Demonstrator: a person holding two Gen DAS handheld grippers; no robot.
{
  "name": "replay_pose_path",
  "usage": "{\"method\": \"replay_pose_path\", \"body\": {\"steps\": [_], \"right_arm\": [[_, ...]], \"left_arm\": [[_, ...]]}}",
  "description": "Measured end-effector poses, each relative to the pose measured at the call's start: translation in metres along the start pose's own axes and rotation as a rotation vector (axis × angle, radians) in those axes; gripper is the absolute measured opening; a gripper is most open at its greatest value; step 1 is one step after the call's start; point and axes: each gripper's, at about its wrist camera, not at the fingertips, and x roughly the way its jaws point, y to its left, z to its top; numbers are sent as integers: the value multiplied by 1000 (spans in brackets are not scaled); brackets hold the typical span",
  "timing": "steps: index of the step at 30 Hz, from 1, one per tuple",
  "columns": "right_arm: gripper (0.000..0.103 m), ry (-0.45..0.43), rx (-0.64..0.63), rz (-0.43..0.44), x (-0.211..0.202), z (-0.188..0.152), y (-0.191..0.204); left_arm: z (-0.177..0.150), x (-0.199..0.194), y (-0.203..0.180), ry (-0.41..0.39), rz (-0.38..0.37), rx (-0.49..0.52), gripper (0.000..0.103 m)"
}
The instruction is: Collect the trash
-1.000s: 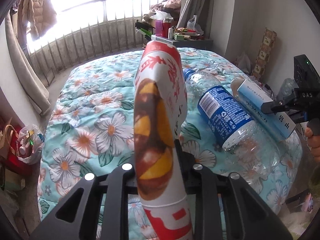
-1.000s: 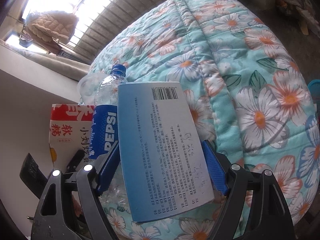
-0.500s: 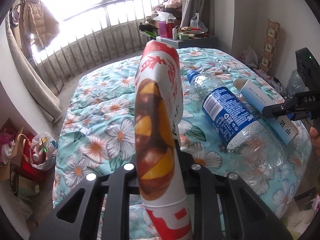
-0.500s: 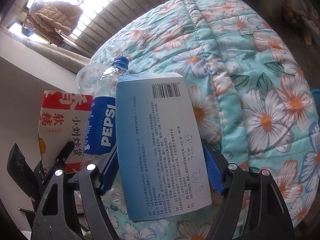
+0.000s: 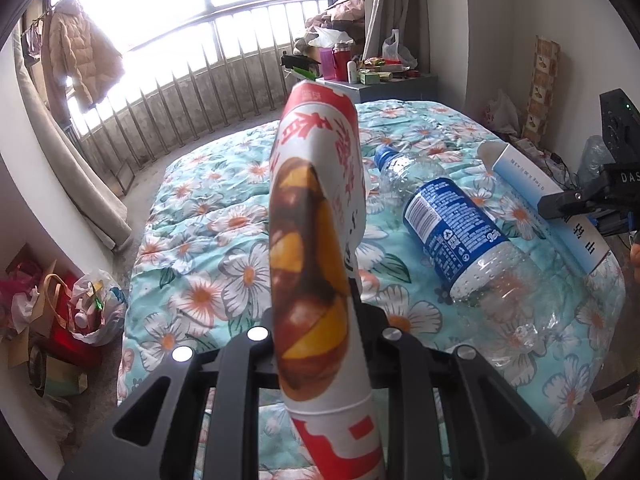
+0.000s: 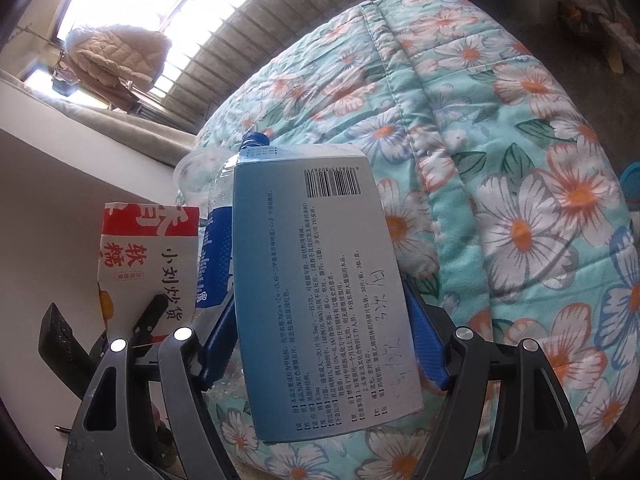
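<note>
My left gripper [image 5: 320, 316] is shut on a red and white paper snack bag [image 5: 316, 216] and holds it upright above the bed; the bag also shows in the right wrist view [image 6: 148, 264]. My right gripper [image 6: 320, 320] is shut on a blue and white medicine box [image 6: 324, 276], which shows in the left wrist view [image 5: 544, 196] at the right. An empty Pepsi bottle [image 5: 460, 236] lies on the floral quilt [image 5: 208, 264] between the two grippers. In the right wrist view the bottle [image 6: 216, 256] sits partly behind the box.
A window railing [image 5: 192, 92] runs behind the bed. A cluttered nightstand [image 5: 384, 80] stands at the far end. Bags of rubbish [image 5: 80, 312] sit on the floor at the left. A jacket [image 5: 76, 60] hangs by the window. A clear plastic cup [image 6: 196, 176] lies beyond the bottle.
Both grippers have pulled back and up from the bed with their items still held. The bottle has stayed on the quilt.
</note>
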Motion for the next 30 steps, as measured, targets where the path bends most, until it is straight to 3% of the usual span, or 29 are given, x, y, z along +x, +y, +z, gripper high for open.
{"method": "replay_pose_path", "body": {"steps": [15, 22, 30], "right_arm": [[71, -64, 45, 100, -35, -6, -1], [71, -133, 83, 134, -62, -18, -7], [71, -206, 149, 179, -81, -33, -28]], "left_arm": [[0, -33, 2, -72, 22, -8, 20], [15, -56, 0, -139, -63, -11, 20], [37, -63, -32, -157, -173, 34, 20]]}}
